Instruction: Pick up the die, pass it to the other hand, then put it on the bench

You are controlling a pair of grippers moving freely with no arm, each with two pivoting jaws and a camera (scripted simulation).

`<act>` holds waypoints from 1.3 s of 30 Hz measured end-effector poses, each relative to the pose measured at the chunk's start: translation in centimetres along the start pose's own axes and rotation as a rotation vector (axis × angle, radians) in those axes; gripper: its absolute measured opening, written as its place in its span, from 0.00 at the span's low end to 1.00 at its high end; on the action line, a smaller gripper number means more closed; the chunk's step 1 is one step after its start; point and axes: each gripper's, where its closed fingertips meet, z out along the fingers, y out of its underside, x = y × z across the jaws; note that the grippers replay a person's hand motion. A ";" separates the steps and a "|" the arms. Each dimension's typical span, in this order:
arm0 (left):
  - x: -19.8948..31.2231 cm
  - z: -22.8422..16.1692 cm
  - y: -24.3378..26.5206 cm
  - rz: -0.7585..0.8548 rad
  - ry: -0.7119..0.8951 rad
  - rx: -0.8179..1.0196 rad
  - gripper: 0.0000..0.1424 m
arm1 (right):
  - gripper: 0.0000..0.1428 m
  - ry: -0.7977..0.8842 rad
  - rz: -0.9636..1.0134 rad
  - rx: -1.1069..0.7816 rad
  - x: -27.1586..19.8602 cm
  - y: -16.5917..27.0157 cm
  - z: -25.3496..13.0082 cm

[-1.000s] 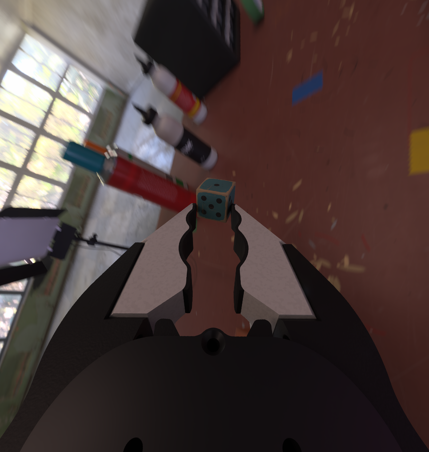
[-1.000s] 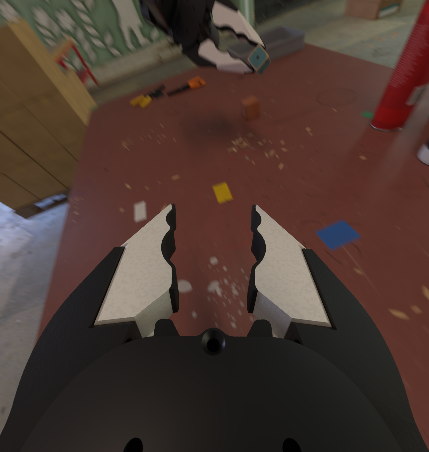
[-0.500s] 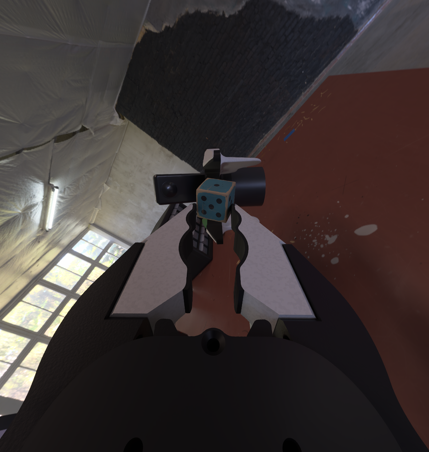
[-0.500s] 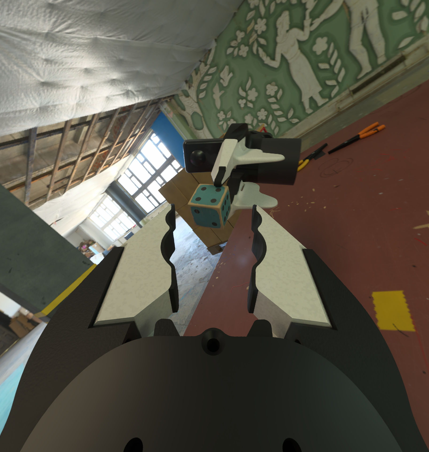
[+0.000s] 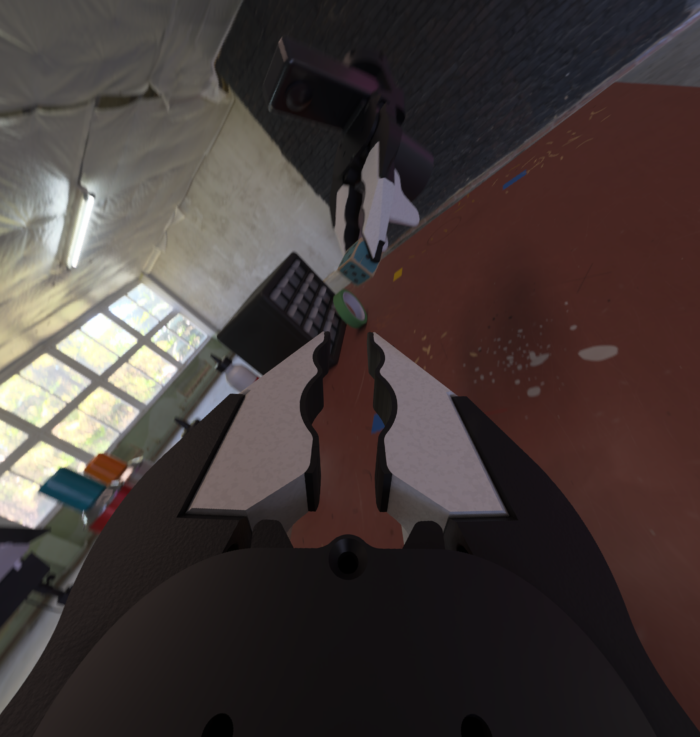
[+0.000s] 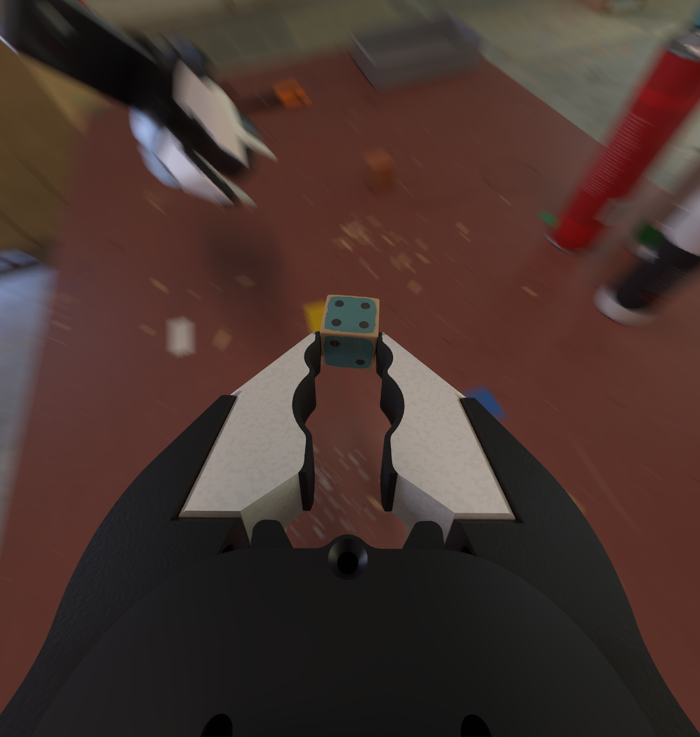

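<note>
Right wrist view shows the right claw (image 6: pixel 348 339) clamped on the teal die (image 6: pixel 351 332), pinched only at its fingertips above the reddish surface (image 6: pixel 579 438). The left claw (image 5: pixel 348 339) holds nothing, its fingers a narrow gap apart. The handover looks done; placing remains. Judging by the shallow grip, lower slowly, keep the die level, and release only once it touches the surface.

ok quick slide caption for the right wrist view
Right gripper holds the teal die at its fingertips above the reddish-brown bench, left gripper empty beyond.
</note>
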 end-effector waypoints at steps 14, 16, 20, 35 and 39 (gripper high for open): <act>2.4 -6.4 5.7 -0.024 0.038 -0.319 0.13 | 0.19 0.188 -0.288 -0.857 9.8 17.4 -1.5; 3.0 -6.4 6.0 -0.016 0.061 -0.345 0.13 | 0.19 0.158 -0.278 -0.861 10.0 17.9 -0.6; 3.9 -7.0 7.1 -0.019 0.103 -0.417 0.13 | 0.19 0.108 -0.271 -0.888 10.1 18.9 0.3; -5.7 -16.3 18.2 -0.066 0.196 -1.063 0.47 | 0.45 0.106 -0.201 -0.836 10.6 18.9 1.3; -6.9 -18.3 22.6 -0.141 0.338 -1.257 0.48 | 0.45 0.099 -0.183 -0.804 10.3 18.9 1.4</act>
